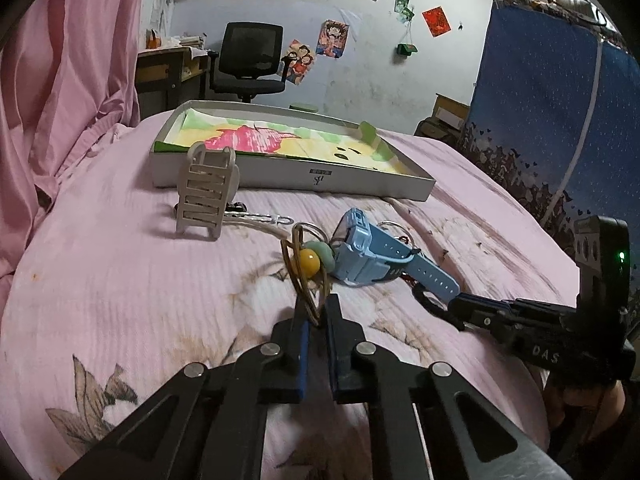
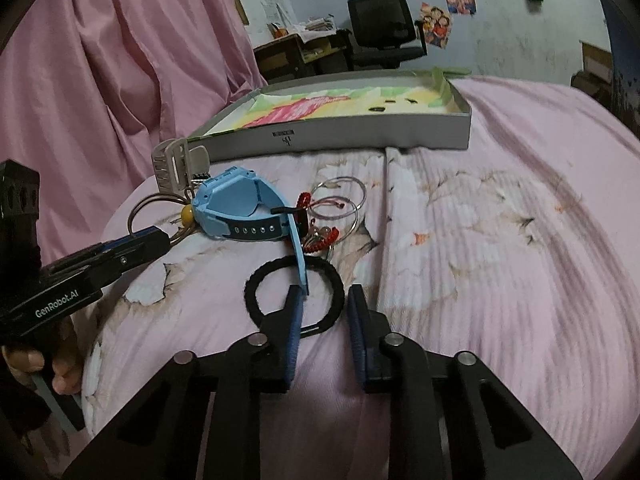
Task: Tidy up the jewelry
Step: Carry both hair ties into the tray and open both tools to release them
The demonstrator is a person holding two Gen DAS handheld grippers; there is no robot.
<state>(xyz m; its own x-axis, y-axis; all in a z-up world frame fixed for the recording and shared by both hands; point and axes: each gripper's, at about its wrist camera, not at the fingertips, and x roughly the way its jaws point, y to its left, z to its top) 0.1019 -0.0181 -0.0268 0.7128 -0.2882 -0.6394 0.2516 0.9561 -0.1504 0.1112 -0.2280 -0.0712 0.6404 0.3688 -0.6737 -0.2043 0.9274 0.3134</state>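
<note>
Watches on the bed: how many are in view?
2. The blue watch lies mid-bed among the jewelry, its strap end reaching the black hair tie. The beige watch stands on edge just in front of the box. Others could be hidden inside the box.

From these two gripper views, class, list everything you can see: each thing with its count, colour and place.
Shallow box: one, grey, colourful paper lining, far side of bed.
Bedspread: one, pink floral, under everything.
Watch: one, light blue, mid-bed.
Ring bangle: one, brass-coloured wire with yellow and green beads, left of the watch.
Hair tie: one, black, in front of the watch.
Hoop earrings: two, thin silver, right of the watch.
Red beaded piece: one, by the hoops.
Slotted clip: one, beige, standing before the box.
Office chair: one, black, by the wall.
Left gripper: shut on the bangle.
Right gripper: open, over the hair tie.
</note>
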